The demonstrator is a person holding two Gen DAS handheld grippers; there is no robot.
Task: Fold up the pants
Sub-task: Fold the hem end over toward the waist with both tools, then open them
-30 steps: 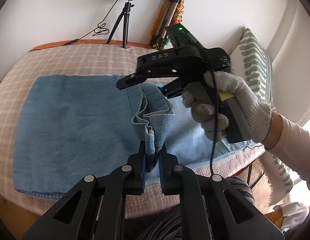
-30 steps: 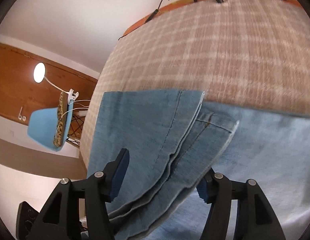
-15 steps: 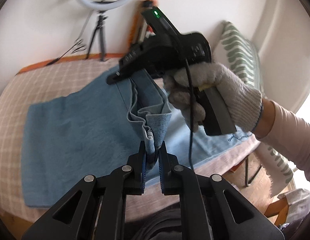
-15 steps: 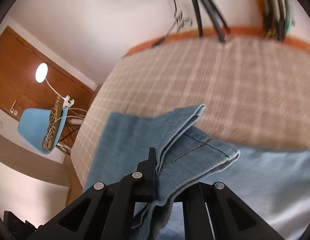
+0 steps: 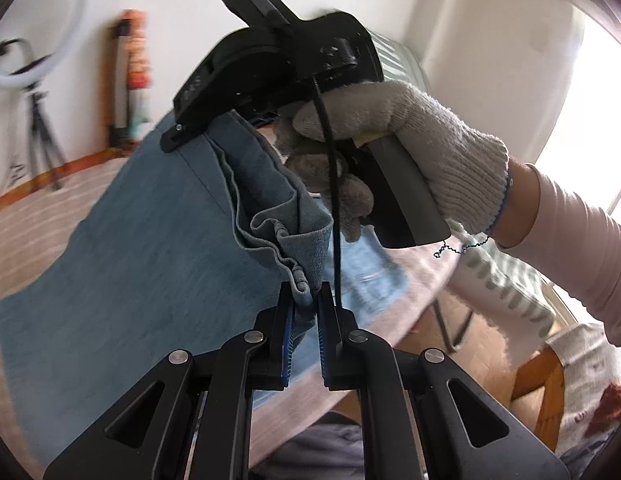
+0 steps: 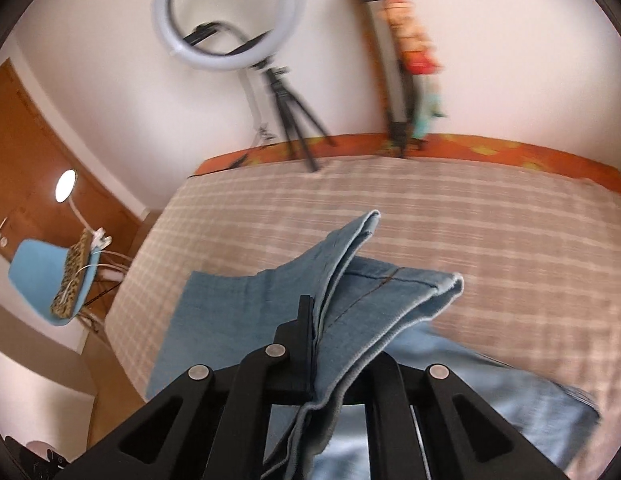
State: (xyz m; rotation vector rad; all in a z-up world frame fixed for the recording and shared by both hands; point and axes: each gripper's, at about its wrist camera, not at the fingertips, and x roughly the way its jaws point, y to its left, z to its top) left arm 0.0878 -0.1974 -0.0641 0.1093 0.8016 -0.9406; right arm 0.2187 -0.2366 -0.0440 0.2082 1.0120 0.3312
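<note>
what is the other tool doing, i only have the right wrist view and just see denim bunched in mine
Observer: The left tool is shut on a gathered edge of the jeans, nearer the bed's front edge than yours.
Operator: is my tool visible from there
Observer: Yes. The right tool shows in the left wrist view, pinching the same raised fold further along, held by a hand in a white knit glove.
Operator: anything off to my right i can't see
Observer: A green-and-white striped pillow lies past the gloved hand, at the end of the checked bedspread.
</note>
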